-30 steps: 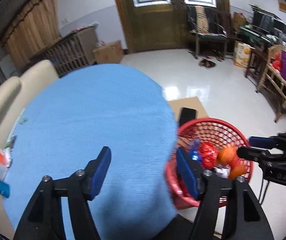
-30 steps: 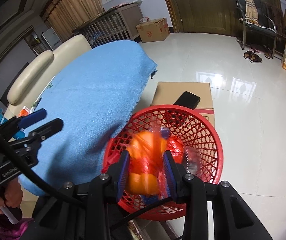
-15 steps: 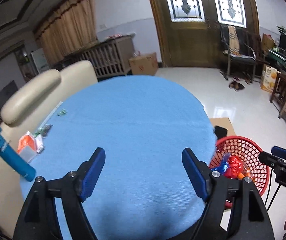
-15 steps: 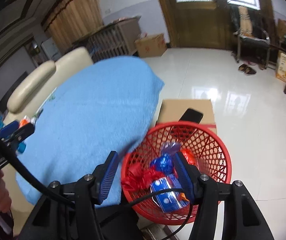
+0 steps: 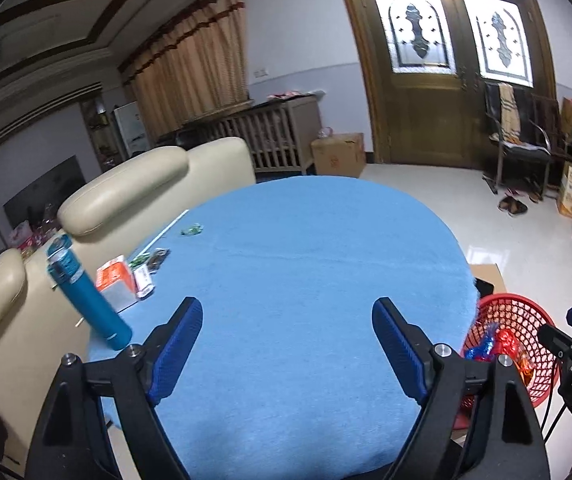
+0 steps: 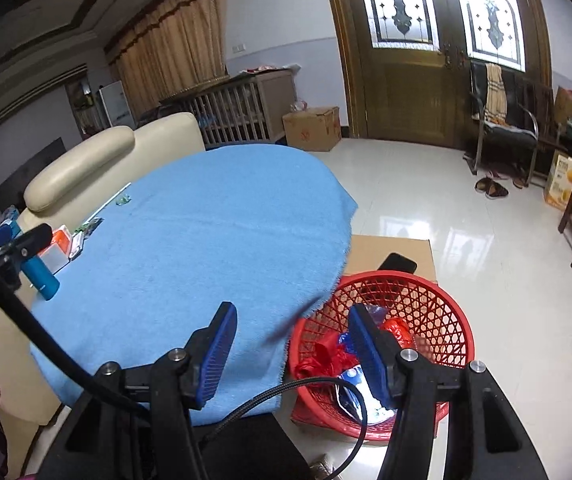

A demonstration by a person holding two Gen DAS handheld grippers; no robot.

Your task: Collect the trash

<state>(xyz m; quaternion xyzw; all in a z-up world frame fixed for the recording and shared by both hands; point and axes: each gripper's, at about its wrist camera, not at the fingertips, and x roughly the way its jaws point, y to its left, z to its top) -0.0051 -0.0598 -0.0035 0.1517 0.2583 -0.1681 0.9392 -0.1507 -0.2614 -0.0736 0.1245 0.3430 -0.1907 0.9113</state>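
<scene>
A red mesh basket (image 6: 438, 304) stands on the floor right of the blue-covered table (image 6: 205, 240); it holds red, blue and orange wrappers (image 6: 326, 360). It also shows in the left wrist view (image 5: 526, 320). My right gripper (image 6: 292, 350) is open and empty, above the table edge and the basket's left rim. My left gripper (image 5: 286, 344) is open and empty over the blue cloth (image 5: 306, 260). Small green wrappers (image 5: 191, 231) lie at the cloth's far left edge.
A teal bottle (image 5: 89, 296), an orange-white box (image 5: 115, 280) and small packets (image 5: 153, 258) lie at the table's left edge by a cream sofa (image 5: 125, 188). A cardboard box (image 6: 390, 252) with a black phone (image 6: 398, 264) sits behind the basket. Chairs stand at the right.
My right gripper opened and dropped the orange-red wrapper into the basket, then rose. My left gripper lifted and swung left from the basket side to over the table.
</scene>
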